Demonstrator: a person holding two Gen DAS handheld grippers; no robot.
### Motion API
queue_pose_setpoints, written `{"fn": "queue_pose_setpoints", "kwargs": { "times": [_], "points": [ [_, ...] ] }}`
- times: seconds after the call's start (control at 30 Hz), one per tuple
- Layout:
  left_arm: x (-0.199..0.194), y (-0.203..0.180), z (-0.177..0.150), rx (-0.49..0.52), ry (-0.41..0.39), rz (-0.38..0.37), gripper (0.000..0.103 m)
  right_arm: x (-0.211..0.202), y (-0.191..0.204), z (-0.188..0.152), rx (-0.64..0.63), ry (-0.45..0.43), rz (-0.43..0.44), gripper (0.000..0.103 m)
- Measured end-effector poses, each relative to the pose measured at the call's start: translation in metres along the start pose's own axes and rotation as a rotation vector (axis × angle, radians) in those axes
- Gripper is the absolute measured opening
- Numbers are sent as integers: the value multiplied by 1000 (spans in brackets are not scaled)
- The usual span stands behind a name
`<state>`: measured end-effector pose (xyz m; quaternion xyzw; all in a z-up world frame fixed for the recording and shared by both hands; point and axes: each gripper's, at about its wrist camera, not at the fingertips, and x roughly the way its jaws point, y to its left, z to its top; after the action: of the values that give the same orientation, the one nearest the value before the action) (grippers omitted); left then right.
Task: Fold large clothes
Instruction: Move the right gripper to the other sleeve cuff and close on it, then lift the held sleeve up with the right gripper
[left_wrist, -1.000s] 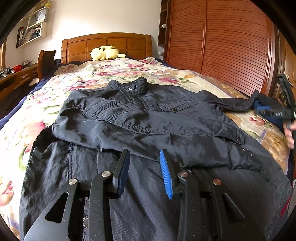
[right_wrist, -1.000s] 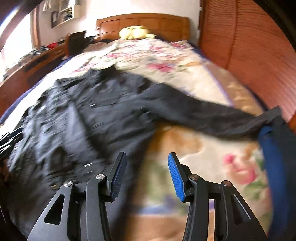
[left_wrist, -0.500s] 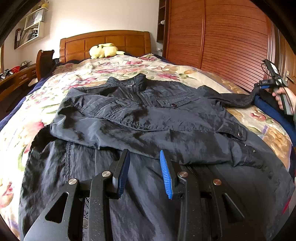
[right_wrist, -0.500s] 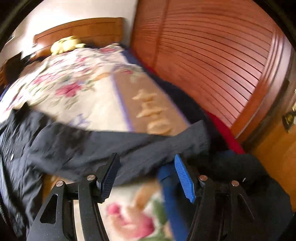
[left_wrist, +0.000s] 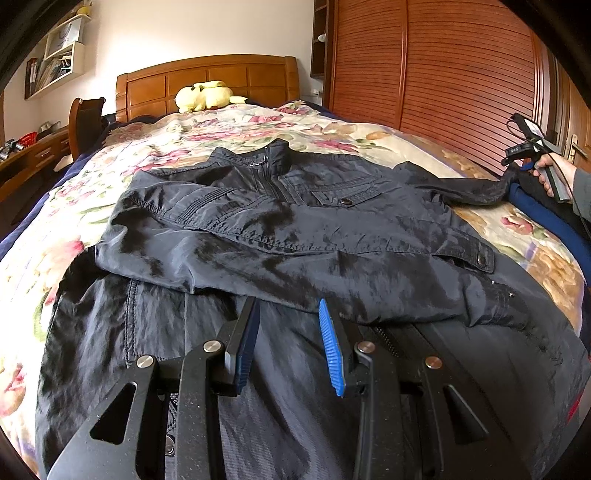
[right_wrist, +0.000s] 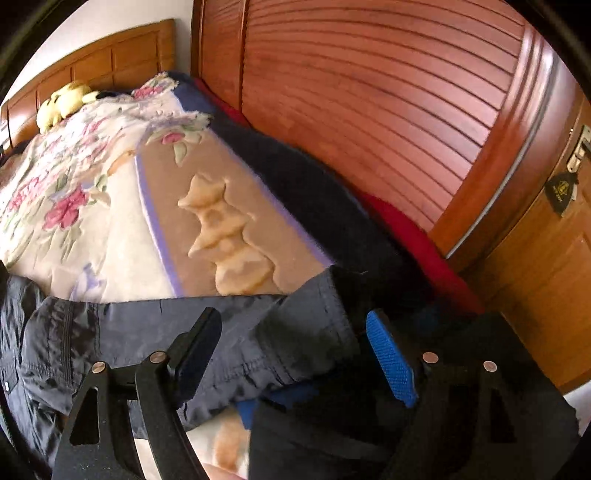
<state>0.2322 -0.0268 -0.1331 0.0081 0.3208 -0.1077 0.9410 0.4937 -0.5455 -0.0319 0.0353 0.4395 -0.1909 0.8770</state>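
**Operator:** Report position of the work item.

**Technician:** The dark jacket (left_wrist: 295, 236) lies front-up on the bed (left_wrist: 55, 229), collar toward the headboard (left_wrist: 207, 79). One sleeve is already folded across the chest. The other sleeve (right_wrist: 229, 332) extends outward to the bed's edge, cuff resting on other dark clothing there.

**Operator:** Claw status, both units.

**Technician:** Left claw (left_wrist: 288, 332) is spread, holding nothing, positioned over the lower body of the jacket near the hem. Right claw (right_wrist: 291, 347) is also spread, straddling the cuff end of the extended sleeve; whether the pads touch the cloth cannot be determined. No pinch is made.

**Operator:** Expected handling characteristics?

**Technician:** Judged from the sheen and fine creasing: thin, light, nylon-like shell. Soft, no stiffness, likely slippery against the pads. It will drape and sag when lifted and may slide off a shallow pinch.

**Operator:** Recommended hold points?

**Technician:** Take the sleeve at the stitched cuff hem, where doubled fabric gives the pads more thickness. Pinch deep, not at the edge. For the body, grip hem seams or the shoulder seam, not open panel cloth.

**Operator:** Hazards?

**Technician:** Catching the underlying clothing with the cuff. Dragging may disturb the sleeve already folded.
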Motion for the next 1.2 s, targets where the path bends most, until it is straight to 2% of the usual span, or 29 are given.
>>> {"fn": "queue_pose_setpoints", "kwargs": {
  "times": [0.1, 0.13, 0.2, 0.27, 0.3, 0.4, 0.6, 0.87, 1.07, 1.2],
  "points": [
    [-1, 0, -1, 2, -1, -1, 34, 13, 14, -1, -41, 36, -24, 80],
    [-1, 0, 0, 2, -1, 0, 34, 16, 21, -3, -74, 33, -34, 75],
    [-1, 0, 0, 1, -2, 0, 34, 22, 31, -7, -127, 44, -37, 41],
    [-1, 0, 0, 0, -1, 0, 34, 24, 41, -13, -175, 49, -44, 26],
    [-1, 0, 0, 0, -1, 0, 34, 21, 44, -15, -200, 39, -46, 23],
    [-1, 0, 0, 1, -5, 0, 34, 0, 56, -17, -242, -9, -30, 20],
    [-8, 1, 0, -5, -40, -8, 34, -74, 89, -23, -321, -145, 48, 18],
    [-15, 4, -1, -17, -63, -19, 34, -173, 155, -53, -488, -301, 164, 17],
    [-19, 6, -1, -29, -77, -30, 34, -226, 208, -85, -599, -366, 254, 17],
    [-21, 8, -1, -36, -85, -33, 34, -246, 233, -107, -653, -388, 311, 17]
  ]
}}
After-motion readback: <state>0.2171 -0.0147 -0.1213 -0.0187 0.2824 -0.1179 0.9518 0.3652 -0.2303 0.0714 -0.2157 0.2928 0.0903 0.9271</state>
